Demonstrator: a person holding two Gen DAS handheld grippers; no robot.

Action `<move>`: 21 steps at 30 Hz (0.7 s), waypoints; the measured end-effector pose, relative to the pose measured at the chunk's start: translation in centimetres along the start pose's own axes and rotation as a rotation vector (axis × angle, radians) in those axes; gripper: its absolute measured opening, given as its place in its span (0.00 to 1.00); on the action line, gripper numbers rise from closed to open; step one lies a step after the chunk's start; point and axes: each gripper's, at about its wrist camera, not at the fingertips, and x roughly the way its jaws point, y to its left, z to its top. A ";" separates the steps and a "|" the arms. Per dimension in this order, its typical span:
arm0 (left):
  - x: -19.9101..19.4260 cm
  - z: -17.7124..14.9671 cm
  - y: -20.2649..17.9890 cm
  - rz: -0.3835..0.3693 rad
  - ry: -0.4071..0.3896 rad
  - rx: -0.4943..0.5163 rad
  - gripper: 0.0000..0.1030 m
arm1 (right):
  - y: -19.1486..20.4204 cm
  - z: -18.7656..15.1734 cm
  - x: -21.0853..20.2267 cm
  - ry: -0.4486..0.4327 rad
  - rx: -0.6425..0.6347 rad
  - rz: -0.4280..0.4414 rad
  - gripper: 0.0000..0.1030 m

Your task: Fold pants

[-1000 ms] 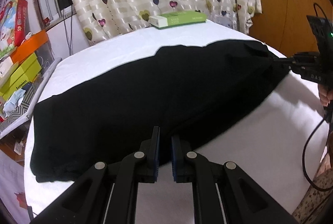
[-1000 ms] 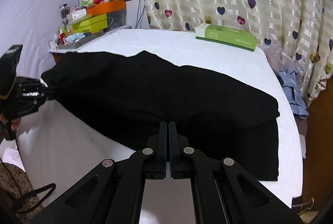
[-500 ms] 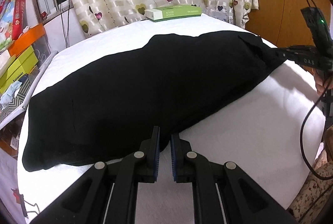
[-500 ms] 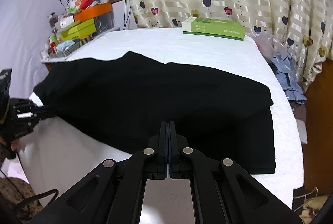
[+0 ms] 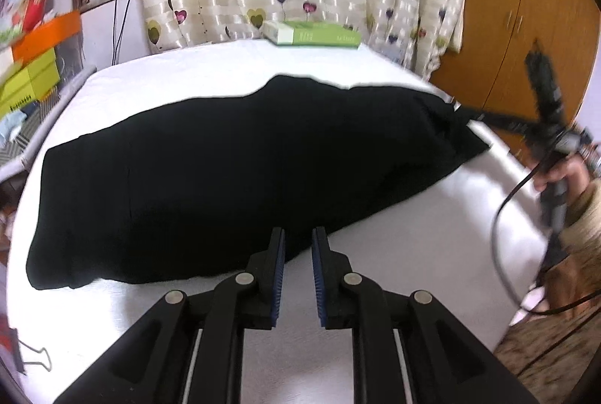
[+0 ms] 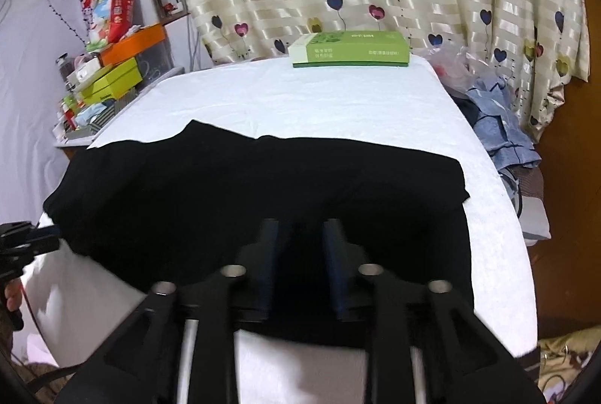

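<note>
On the bed (image 6: 338,103), near the green box (image 6: 351,49) | pants (image 5: 225,160) folded lengthwise | left gripper (image 5: 298,254), right gripper (image 6: 302,246): both parted, empty | next: likely regrip, fold crosswise.

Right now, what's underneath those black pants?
The black pants lie on a white sheet covering the table. Whatever is directly beneath them is hidden; their folded layers are too dark to separate.

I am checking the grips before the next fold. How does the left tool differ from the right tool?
The left tool shows a narrow gap between its fingers; the right tool stands wider open. The left tool's tips reach only the near edge of the black pants, while the right tool's fingers lie wholly over the cloth. Both are open.
</note>
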 end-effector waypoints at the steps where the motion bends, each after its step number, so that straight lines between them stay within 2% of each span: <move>1: -0.3 0.3 0.1 -0.014 -0.012 -0.007 0.23 | -0.1 0.3 0.4 0.003 0.006 -0.008 0.56; 3: -0.6 1.1 0.3 -0.008 -0.045 -0.008 0.31 | -0.2 0.9 1.4 0.019 0.015 -0.041 0.57; 9: 1.1 3.3 1.8 0.009 -0.078 -0.070 0.32 | -0.7 2.2 4.6 0.084 0.020 -0.224 0.56; 11: 2.2 3.7 2.3 -0.007 -0.067 -0.103 0.32 | -1.1 2.3 5.2 0.117 0.055 -0.237 0.56; 12: 2.7 3.8 2.4 -0.013 -0.058 -0.117 0.32 | -1.4 2.3 5.4 0.124 0.058 -0.251 0.46; 13: 3.3 3.8 2.5 -0.020 -0.048 -0.124 0.32 | -1.5 2.3 5.3 0.121 0.054 -0.268 0.32; 14: 3.8 3.8 2.5 -0.022 -0.038 -0.124 0.32 | -1.6 2.2 5.2 0.117 0.049 -0.290 0.27; 16: 4.5 3.6 2.3 -0.022 -0.018 -0.123 0.33 | -2.1 2.1 4.6 0.111 0.066 -0.269 0.05; 21: 5.7 3.4 1.8 -0.045 0.008 -0.120 0.33 | -3.5 1.5 1.4 0.047 0.147 -0.263 0.04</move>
